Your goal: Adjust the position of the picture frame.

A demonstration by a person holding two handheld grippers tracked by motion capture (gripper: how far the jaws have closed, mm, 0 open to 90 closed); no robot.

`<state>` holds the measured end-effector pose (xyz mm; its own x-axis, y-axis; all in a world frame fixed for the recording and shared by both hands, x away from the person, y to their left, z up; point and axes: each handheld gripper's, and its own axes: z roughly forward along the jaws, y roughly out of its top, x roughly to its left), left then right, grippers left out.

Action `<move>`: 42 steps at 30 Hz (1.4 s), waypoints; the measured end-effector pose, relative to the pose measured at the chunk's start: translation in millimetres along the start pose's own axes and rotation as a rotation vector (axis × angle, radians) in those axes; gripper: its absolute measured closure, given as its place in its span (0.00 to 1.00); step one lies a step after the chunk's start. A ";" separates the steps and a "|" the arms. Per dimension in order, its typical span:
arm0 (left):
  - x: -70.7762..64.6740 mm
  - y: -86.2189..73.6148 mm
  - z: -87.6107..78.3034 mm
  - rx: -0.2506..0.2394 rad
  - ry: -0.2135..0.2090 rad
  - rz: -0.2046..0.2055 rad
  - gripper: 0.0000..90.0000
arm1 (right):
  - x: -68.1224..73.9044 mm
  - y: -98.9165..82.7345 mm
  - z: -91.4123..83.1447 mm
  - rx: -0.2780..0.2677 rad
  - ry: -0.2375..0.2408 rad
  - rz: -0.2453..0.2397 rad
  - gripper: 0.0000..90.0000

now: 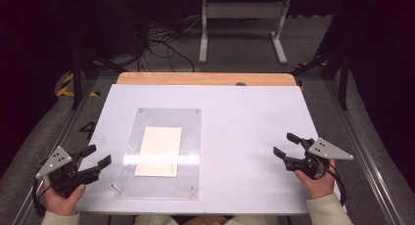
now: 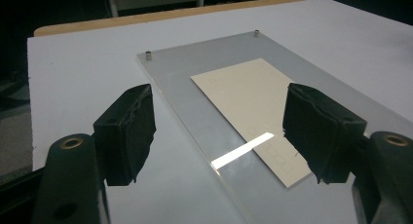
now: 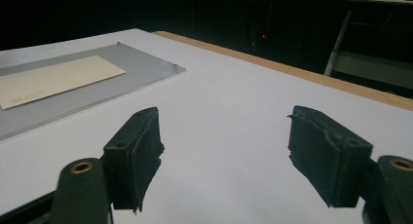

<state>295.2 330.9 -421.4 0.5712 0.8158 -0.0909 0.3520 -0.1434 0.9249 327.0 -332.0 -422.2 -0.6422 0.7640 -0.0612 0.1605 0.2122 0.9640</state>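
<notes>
Card [image 1: 158, 151] lies flat under a clear plate [image 1: 190, 121] left of centre on the white surface [image 1: 254, 127], apparently pinned there by small corner posts; one loose screw [image 1: 116, 188] sits just off the near left corner. Left gripper [image 1: 97, 156], beside that plate, has its fingers spread and empty. Faint boxes printed on the card are too small to read. Right gripper [image 1: 287, 144], well apart on bare surface, also has spread, empty fingers.
</notes>
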 end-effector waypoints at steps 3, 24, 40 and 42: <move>-1.7 -0.6 -2.5 0.014 -0.016 0.002 0.34 | 0.5 0.7 4.0 0.003 0.007 -0.003 0.31; -18.6 -11.7 12.7 0.250 -0.264 0.118 0.53 | 0.9 2.7 14.1 -0.001 0.034 0.008 0.31; -20.5 -17.8 17.4 0.373 -0.355 0.138 0.67 | 0.4 1.8 12.8 -0.003 0.043 0.018 0.30; -20.9 -18.6 18.2 0.383 -0.360 0.139 0.70 | 0.5 1.8 13.1 -0.005 0.044 0.018 0.30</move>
<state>290.2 306.3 -443.4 0.8258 0.5409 -0.1597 0.4615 -0.4853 0.7426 336.8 -323.2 -423.9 -0.6716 0.7402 -0.0330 0.1687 0.1961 0.9660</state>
